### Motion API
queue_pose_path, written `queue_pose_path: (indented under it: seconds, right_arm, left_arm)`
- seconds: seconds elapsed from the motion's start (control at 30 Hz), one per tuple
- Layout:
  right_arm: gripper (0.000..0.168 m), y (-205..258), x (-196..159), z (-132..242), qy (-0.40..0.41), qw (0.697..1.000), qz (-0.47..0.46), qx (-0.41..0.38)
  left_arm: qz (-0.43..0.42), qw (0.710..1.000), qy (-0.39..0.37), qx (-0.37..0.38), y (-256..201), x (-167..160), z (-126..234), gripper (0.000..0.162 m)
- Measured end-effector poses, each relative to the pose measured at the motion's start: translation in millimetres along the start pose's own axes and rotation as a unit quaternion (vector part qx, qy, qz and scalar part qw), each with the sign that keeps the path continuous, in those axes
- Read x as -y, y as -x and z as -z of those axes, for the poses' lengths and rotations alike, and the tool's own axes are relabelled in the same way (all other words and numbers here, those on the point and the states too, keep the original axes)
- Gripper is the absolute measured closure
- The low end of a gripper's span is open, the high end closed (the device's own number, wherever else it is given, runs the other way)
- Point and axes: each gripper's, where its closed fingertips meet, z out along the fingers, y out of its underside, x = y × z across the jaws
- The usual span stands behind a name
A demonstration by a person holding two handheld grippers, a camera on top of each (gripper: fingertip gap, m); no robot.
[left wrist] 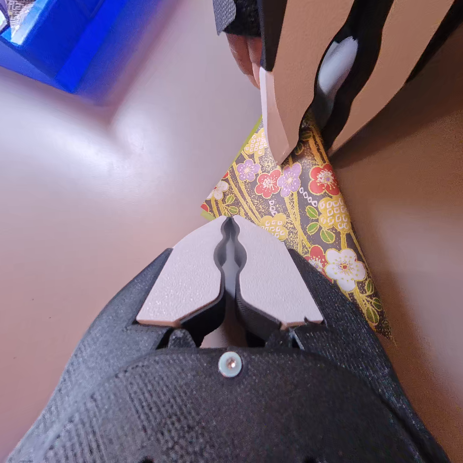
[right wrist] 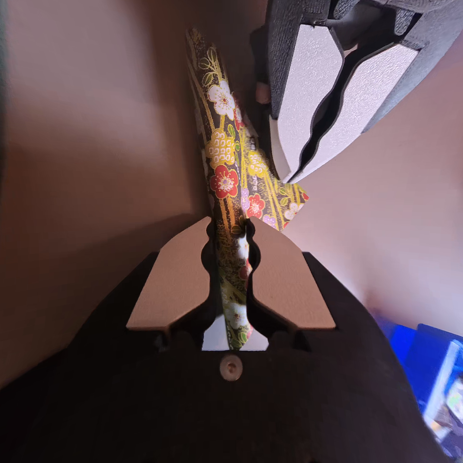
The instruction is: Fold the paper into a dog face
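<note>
The paper is dark with gold lines and red, white and purple flowers, and it lies partly folded on the pale table. My left gripper is shut and empty, with its tips resting at the paper's near edge. It also shows in the right wrist view, pointing down at the flat part. My right gripper is closed on a raised flap of the paper, which stands upright between its fingers. The right gripper also shows in the left wrist view, coming in from the top right.
A blue bin stands at the far left of the table and also shows in the right wrist view. A person's fingers hold the right gripper's handle. My hands' fingertips stand some 6 cm from each other.
</note>
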Motion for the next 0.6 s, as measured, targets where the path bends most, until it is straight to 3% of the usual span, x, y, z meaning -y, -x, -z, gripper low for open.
queue_pose_path:
  seconds: [0.2, 0.6]
  right_arm:
    - [0.151, 2, -1, 1, 0.014, 0.998, 0.040, -0.050]
    - [0.137, -8, 2, 0, -0.012, 0.999, 0.033, -0.034]
  left_arm:
    - [0.018, 1.000, -0.002, -0.016, -5, 1, 0, 0.162]
    - [0.034, 0.999, 0.005, 0.001, 6, -6, 4, 0.162]
